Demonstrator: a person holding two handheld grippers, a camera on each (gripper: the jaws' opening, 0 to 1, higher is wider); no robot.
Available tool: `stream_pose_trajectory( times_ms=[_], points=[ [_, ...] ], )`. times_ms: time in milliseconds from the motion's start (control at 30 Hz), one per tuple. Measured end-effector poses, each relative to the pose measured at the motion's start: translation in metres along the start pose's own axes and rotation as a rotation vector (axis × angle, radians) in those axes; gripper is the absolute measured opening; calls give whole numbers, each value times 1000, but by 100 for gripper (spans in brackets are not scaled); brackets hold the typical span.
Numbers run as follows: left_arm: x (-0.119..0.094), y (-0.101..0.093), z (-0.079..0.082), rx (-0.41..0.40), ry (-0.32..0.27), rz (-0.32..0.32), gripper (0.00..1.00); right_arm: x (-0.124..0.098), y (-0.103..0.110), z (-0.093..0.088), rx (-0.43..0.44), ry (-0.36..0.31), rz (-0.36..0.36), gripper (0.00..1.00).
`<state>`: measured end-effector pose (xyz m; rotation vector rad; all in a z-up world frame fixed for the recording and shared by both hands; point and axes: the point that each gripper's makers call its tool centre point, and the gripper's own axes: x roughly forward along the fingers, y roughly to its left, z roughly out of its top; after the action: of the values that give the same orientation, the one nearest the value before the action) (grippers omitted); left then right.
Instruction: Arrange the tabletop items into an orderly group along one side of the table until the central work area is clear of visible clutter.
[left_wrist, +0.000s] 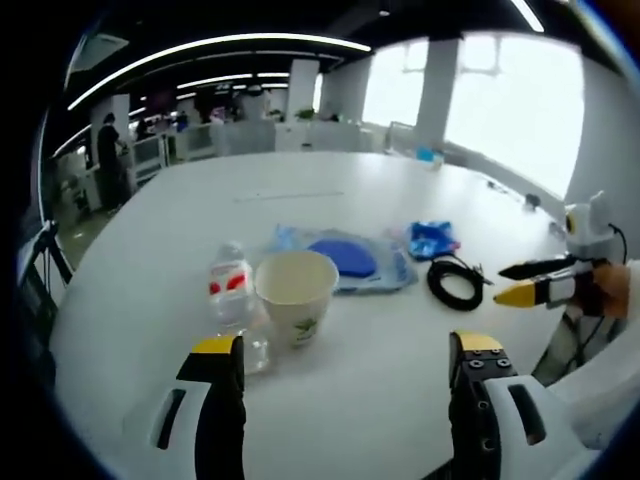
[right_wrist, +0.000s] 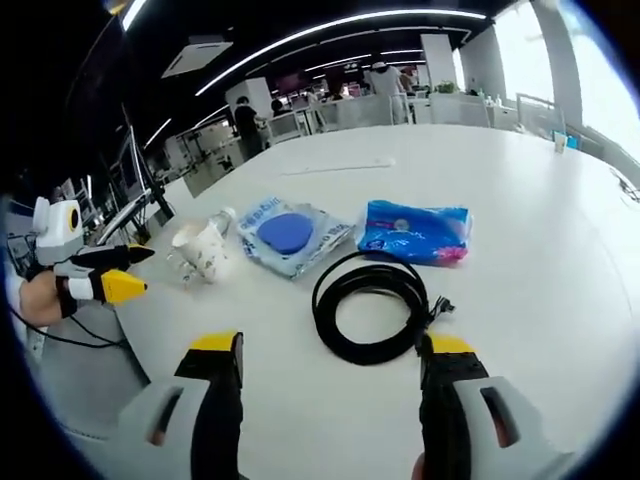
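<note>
On the large white round table (left_wrist: 330, 190), the items lie loosely grouped toward the near edge. In the left gripper view, a cream paper cup with a green leaf print (left_wrist: 296, 294) stands upright just beside a clear plastic water bottle with a red-and-white label (left_wrist: 232, 296), which lies on its side at the cup's left. Behind them rests a flat clear plastic bag holding a blue round pad (left_wrist: 345, 258), then a small blue plastic packet (left_wrist: 432, 240) and a coiled black cable (left_wrist: 456, 282). The left gripper (left_wrist: 348, 352) hovers above the table short of the cup, its yellow-tipped black jaws spread wide and holding nothing. In the right gripper view, the right gripper (right_wrist: 330, 345) hangs just short of the cable (right_wrist: 371, 305), jaws likewise wide apart and empty. The blue packet (right_wrist: 415, 232) lies near the coil, the bagged pad (right_wrist: 288, 234) beside it, and the cup (right_wrist: 202, 249) and bottle (right_wrist: 214, 222) farther left.
</note>
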<state>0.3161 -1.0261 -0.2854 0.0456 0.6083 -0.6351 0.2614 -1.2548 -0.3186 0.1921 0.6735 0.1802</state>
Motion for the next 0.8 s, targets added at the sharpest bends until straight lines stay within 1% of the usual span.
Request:
stream_pose_trajectory(
  times_ms=[233, 300, 367, 433, 533, 700, 800],
  points=[
    [-1, 8, -3, -1, 9, -21, 80, -8, 3, 0, 12, -5, -31, 71],
    [0, 11, -5, -12, 14, -17, 79, -10, 4, 0, 15, -7, -38, 71],
    [0, 12, -6, -25, 11, -24, 79, -11, 4, -1, 19, -5, -46, 71],
    [0, 12, -6, -19, 14, -28, 79, -12, 5, -1, 21, -4, -51, 71],
    [1, 14, -4, -17, 12, -36, 79, -12, 6, -1, 21, -3, -54, 72],
    [1, 22, 2, -36, 5, -29, 79, -11, 6, -1, 26, 1, -58, 71],
    [0, 27, 4, -32, 2, -21, 79, -12, 4, 0, 56, -12, -64, 71]
  ],
)
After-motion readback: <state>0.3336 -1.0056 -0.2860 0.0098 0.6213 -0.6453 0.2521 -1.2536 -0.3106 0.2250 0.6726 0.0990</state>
